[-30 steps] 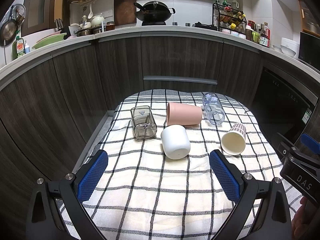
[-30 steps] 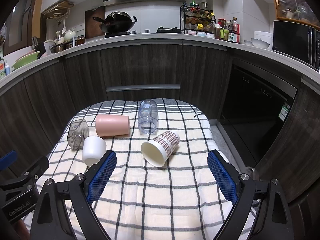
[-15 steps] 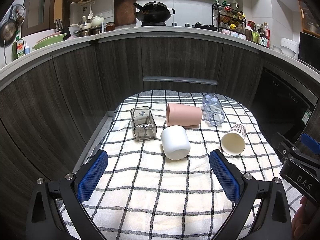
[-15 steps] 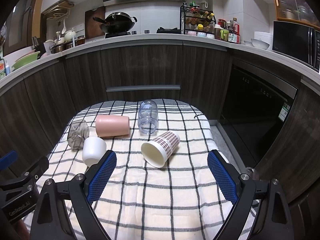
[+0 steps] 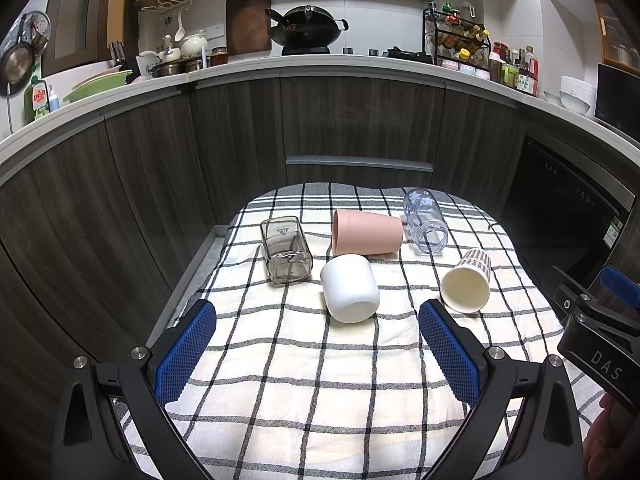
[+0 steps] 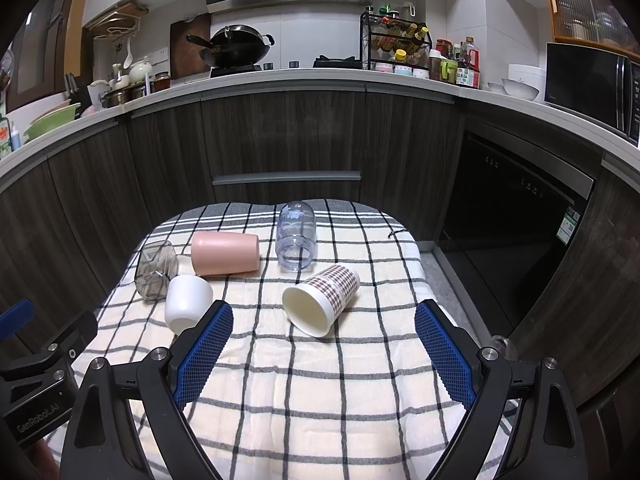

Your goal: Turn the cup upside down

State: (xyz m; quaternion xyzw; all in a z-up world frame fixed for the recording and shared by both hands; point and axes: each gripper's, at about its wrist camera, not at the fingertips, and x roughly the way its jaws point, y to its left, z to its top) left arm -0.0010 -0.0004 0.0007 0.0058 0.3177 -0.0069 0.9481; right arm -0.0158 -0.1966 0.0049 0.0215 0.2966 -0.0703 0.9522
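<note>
Checked paper cup with cream inside point(image 6: 322, 300) on its side, mouth toward the right gripper point(image 6: 323, 354), just ahead between its wide-apart fingers. White ceramic cup point(image 5: 350, 289) sideways ahead of the left gripper point(image 5: 318, 350), also spread apart, empty. Beyond: pink plastic tumbler point(image 5: 366, 232), clear jar point(image 5: 424, 221), grey square glass point(image 5: 286, 250), all toppled on checked cloth point(image 5: 320, 380).

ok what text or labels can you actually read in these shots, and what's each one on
"DAS": on the right gripper body, seen at the right edge of the left wrist view.
"GenRoboAI": on the left gripper body, seen at the left edge of the right wrist view.
Green dish soap bottle: red logo, too blurred to read.
Appliance sticker: too small.
</note>
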